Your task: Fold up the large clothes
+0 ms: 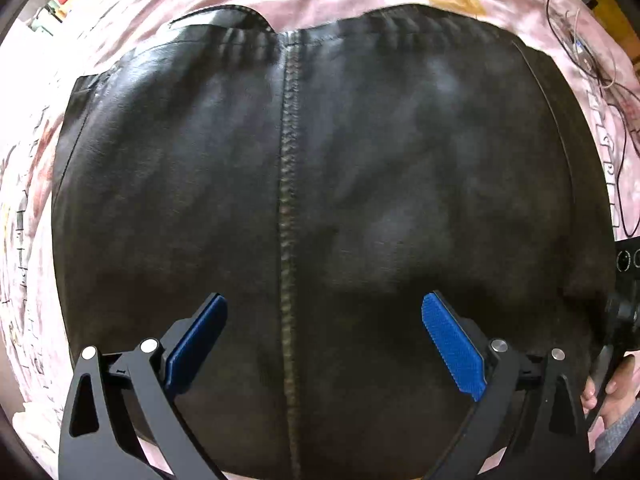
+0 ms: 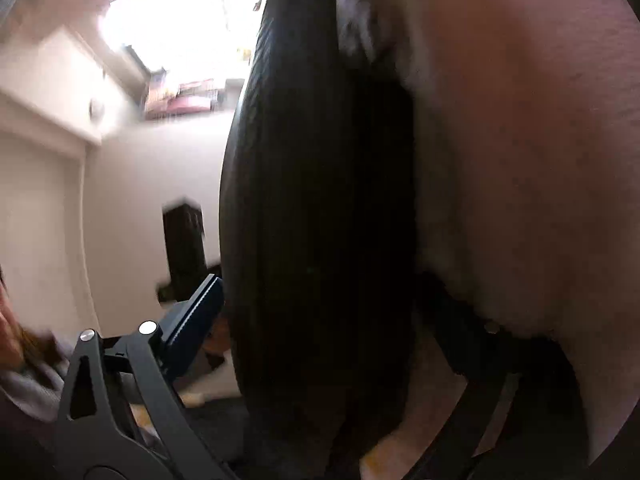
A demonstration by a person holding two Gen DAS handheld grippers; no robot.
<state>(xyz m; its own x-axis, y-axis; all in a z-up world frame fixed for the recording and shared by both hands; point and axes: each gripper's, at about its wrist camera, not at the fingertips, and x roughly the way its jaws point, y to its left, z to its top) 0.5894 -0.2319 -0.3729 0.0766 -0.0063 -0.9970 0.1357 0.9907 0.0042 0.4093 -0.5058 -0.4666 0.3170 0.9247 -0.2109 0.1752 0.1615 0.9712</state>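
One black leather garment [image 1: 320, 208] is spread flat across the pink printed bedsheet [image 1: 120, 12], its centre seam [image 1: 289, 200] lying between the jaws of the left gripper [image 1: 324, 320], which are held wide apart above it, gripping nothing. In the right wrist view a dark fold of the garment [image 2: 316, 220] is seen between the jaws of the right gripper [image 2: 320, 312], though whether it is clamped cannot be told; the fold is judged best laid along the seam, with edges matched before release.

A home bedroom: a bed spread with a pink patterned sheet [image 1: 132, 12] carries the clothing. Loose cables [image 1: 592, 60] trail over the sheet's far right edge. Beyond the bed stand plain white walls [image 2: 132, 184] and a bright window [image 2: 180, 28].
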